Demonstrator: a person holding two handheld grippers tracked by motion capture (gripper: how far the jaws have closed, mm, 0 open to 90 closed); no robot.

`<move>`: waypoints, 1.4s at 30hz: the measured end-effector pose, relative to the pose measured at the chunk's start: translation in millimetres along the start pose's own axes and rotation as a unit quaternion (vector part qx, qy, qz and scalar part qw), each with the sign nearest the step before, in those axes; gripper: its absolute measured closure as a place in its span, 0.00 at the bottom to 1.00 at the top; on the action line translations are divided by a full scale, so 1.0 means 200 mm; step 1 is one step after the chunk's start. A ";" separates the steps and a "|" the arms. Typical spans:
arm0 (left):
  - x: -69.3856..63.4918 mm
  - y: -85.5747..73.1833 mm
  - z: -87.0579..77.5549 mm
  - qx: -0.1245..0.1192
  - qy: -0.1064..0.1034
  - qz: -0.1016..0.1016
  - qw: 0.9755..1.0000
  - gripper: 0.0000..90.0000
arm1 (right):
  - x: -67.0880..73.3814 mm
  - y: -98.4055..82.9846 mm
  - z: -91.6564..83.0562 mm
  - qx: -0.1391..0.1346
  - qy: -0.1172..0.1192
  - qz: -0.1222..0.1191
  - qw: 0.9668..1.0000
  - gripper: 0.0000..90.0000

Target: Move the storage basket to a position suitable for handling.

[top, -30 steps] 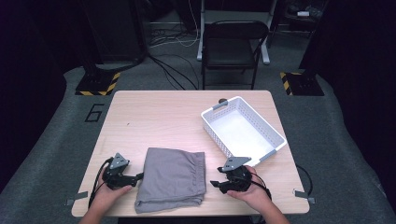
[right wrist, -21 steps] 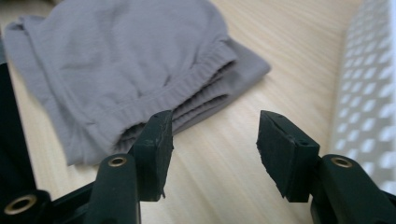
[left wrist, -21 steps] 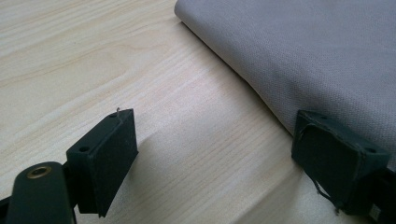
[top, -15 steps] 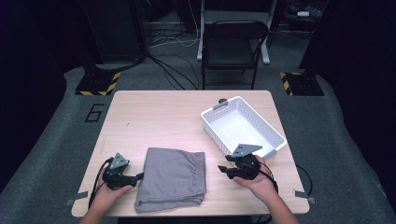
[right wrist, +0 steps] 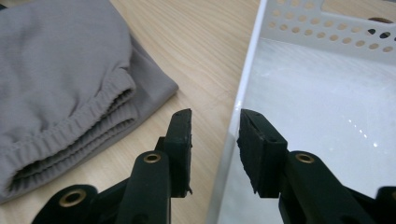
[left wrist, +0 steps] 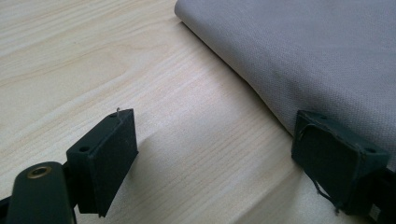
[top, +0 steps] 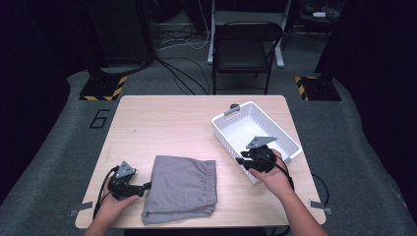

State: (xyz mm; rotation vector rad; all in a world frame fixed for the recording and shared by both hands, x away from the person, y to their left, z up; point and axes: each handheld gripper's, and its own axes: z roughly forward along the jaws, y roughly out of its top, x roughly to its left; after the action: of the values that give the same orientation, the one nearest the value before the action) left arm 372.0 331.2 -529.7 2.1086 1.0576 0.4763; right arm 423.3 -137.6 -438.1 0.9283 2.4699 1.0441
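The basket sits at the right side of the table, and the right gripper straddles its near rim, jaws narrowed and just closing in, one pad outside and one inside, not yet pressing the wall. If they clamp only this thin plastic edge, I'd guess the basket tips or slips when lifted. The left gripper rests wide open beside the folded grey shorts, holding nothing. The table is pale wood; around it, grey carpet, a black chair, cables on the floor.
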 end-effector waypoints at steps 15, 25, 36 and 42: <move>0.00 0.00 0.00 0.000 0.000 0.001 1.000 0.16 | -0.09 0.06 0.12 0.047 0.015 -0.011 0.999 0.82; 0.00 0.00 0.00 0.000 -0.001 0.001 1.000 0.16 | -0.11 0.08 0.14 0.042 0.035 0.009 0.998 0.85; 0.00 0.00 0.00 0.000 -0.001 0.002 1.000 0.16 | -0.06 0.13 0.17 0.056 0.055 -0.049 0.996 0.94; 0.00 0.00 0.00 0.000 -0.001 0.002 1.000 0.16 | -0.06 0.13 0.15 0.043 0.059 -0.025 0.997 0.82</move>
State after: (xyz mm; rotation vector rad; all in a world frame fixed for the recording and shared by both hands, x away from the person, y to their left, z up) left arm 372.5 331.3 -529.7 2.1108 1.0525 0.4751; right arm 459.2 -115.6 -440.4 0.8460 2.6396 1.0113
